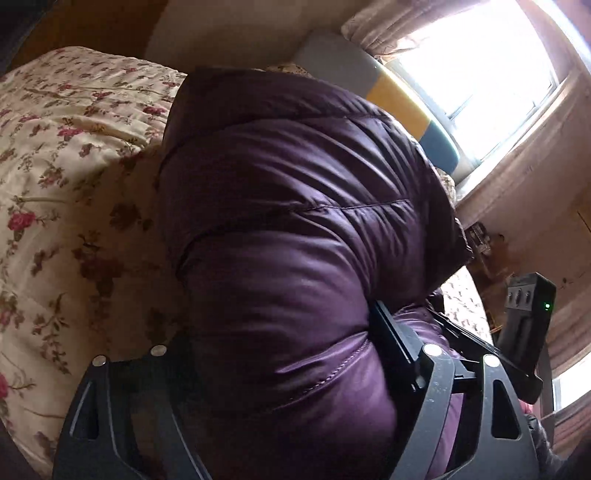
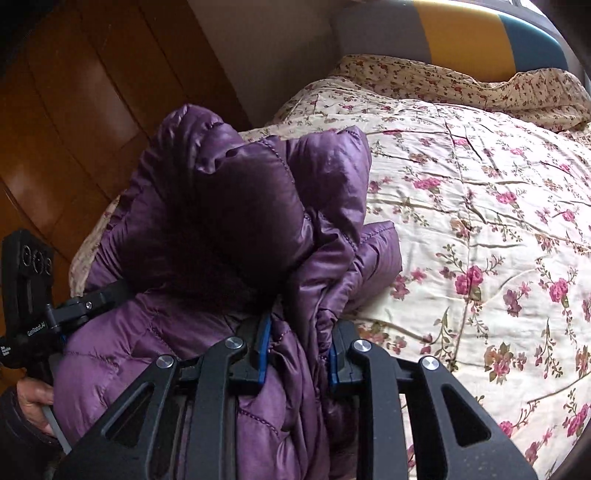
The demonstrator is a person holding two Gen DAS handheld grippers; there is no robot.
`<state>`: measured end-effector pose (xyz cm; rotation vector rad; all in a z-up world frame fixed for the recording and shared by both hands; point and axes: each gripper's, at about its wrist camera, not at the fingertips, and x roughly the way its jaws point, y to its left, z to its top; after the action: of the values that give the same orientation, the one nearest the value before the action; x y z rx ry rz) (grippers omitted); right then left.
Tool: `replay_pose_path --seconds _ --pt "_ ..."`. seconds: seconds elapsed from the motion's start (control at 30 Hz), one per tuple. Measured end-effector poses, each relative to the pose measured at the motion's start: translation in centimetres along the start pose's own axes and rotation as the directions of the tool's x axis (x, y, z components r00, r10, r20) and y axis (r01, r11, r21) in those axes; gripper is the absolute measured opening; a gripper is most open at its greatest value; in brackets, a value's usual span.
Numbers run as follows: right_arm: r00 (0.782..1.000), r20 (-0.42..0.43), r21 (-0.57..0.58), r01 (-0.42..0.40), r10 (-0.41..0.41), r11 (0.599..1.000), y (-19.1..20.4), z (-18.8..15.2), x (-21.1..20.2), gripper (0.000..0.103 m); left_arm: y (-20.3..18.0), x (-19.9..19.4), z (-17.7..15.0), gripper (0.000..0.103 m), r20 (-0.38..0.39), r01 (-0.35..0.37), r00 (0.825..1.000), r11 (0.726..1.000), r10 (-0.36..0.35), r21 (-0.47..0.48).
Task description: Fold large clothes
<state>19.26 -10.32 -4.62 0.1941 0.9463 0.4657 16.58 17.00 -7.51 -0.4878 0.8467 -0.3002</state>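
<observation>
**Purple coat lifted mid-fold over the bed**

Puffy purple down coat [image 2: 229,236] fills the near half of both views, bunched and raised above the floral bedspread [image 2: 480,206]. You are in the middle of a fold, judging by how the coat hangs doubled over itself with its far end drooping toward the bed.

Your right gripper [image 2: 299,350] is clenched on a gathered fold of the coat; its blue-padded fingers [image 2: 263,343] press the fabric from both sides. Your left gripper [image 1: 280,369] is wide, and the coat's bulk sits between its two arms. Whether its fingers truly pinch the fabric you cannot tell, since the padding hides the tips. In the right wrist view the left gripper's body shows at the near left edge, tucked against the coat's side, with your left hand [image 2: 31,400] on its handle.

The coat lies toward the left side of the bed, near the wooden wall panels [image 2: 74,110]. A pillow [image 2: 461,81] and a striped headboard [image 2: 480,29] sit at the far end, well apart from the coat.

Next, you likely need to carry the held edge across and lower it onto the bedspread. Slick, springy padding may slip or puff back open, so press it flat before letting go.
</observation>
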Motion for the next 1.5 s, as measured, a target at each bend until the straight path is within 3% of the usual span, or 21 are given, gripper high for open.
replay_pose_path --seconds 0.3,0.4,0.47,0.63,0.8,1.03,1.23,1.5 --pt "1.0 0.021 -0.005 0.016 -0.016 1.0 0.3 -1.7 1.5 0.027 -0.9 0.9 -1.2 0.082 0.024 -0.068 0.997 0.997 0.067 0.038" --pt "0.999 0.024 0.013 0.026 -0.027 1.0 0.0 -1.2 1.1 0.036 -1.6 -0.3 -1.1 0.087 0.033 -0.096 0.995 0.995 0.095 0.019" --pt "0.998 0.034 0.018 0.059 -0.06 0.998 -0.1 -1.0 0.4 0.053 -2.3 -1.4 -1.7 0.089 0.051 -0.13 0.99 0.991 0.129 0.014" --pt "0.991 0.069 0.002 0.118 -0.118 0.993 0.6 -0.5 -1.5 0.064 -4.1 -4.0 -2.2 0.094 0.098 -0.245 0.965 0.969 0.243 0.008" --pt "0.971 0.124 -0.04 0.209 -0.203 0.977 2.9 -0.9 -4.3 0.065 -6.2 -6.2 -3.0 0.094 0.144 -0.343 0.93 0.939 0.337 0.016" --pt "0.96 0.191 -0.084 0.222 -0.203 0.971 5.8 -2.1 -7.8 0.065 -8.0 -8.0 -3.7 0.097 0.197 -0.419 0.893 0.907 0.403 0.044" --pt "0.957 0.218 -0.148 0.224 -0.189 0.963 8.4 -2.8 -9.1 0.061 -8.9 -9.0 -4.2 0.099 0.23 -0.429 0.884 0.902 0.406 0.054" --pt "0.963 0.194 -0.211 0.228 -0.188 0.95 10.1 -3.6 -9.0 0.059 -9.1 -9.5 -4.5 0.099 0.25 -0.447 0.87 0.893 0.424 0.041"
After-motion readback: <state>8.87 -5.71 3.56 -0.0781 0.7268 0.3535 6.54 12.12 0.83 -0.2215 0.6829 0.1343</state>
